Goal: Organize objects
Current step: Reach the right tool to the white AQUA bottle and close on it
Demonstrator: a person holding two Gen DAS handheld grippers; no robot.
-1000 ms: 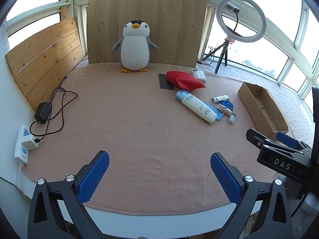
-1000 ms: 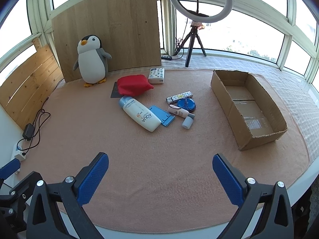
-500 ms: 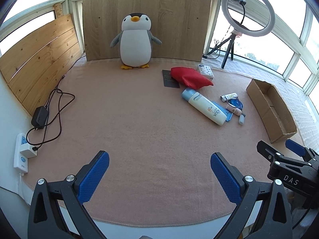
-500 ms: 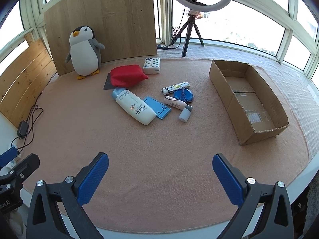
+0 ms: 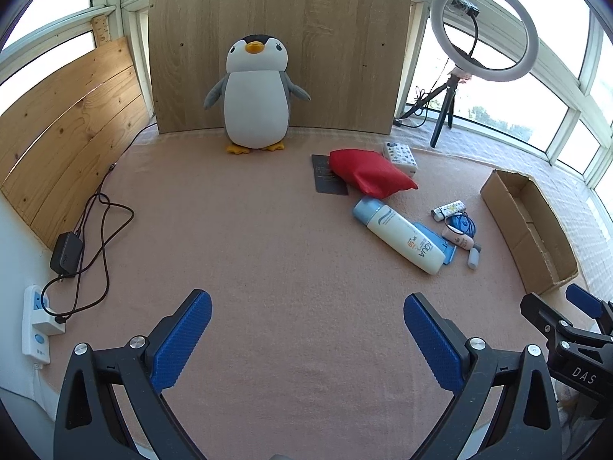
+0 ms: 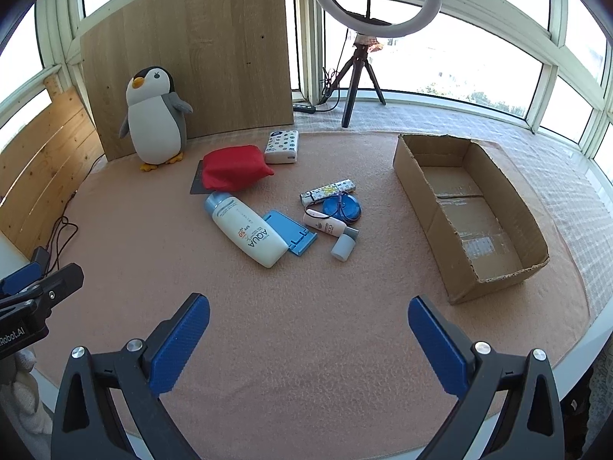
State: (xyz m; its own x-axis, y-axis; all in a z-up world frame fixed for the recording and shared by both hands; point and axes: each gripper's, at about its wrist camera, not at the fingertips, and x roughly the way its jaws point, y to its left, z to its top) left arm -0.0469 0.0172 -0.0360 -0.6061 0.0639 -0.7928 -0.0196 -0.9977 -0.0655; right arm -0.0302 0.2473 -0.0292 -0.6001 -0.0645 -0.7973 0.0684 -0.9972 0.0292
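Loose items lie in the middle of the pink mat: a white AQUA bottle, a blue stand, a red pouch, a dotted tissue pack, a patterned tube, a small pink tube, a grey cap and a blue round item. An open, empty cardboard box stands to their right. My left gripper and right gripper are open and empty, over the mat's near part, well short of the items.
A plush penguin stands against a wooden board at the back. A ring light on a tripod stands behind the mat. A power strip, adapter and cable lie at the left edge. Wooden planks line the left side.
Both grippers have moved forward over the mat toward the items, which now look nearer. Both stay open and empty. Nothing on the mat has moved.
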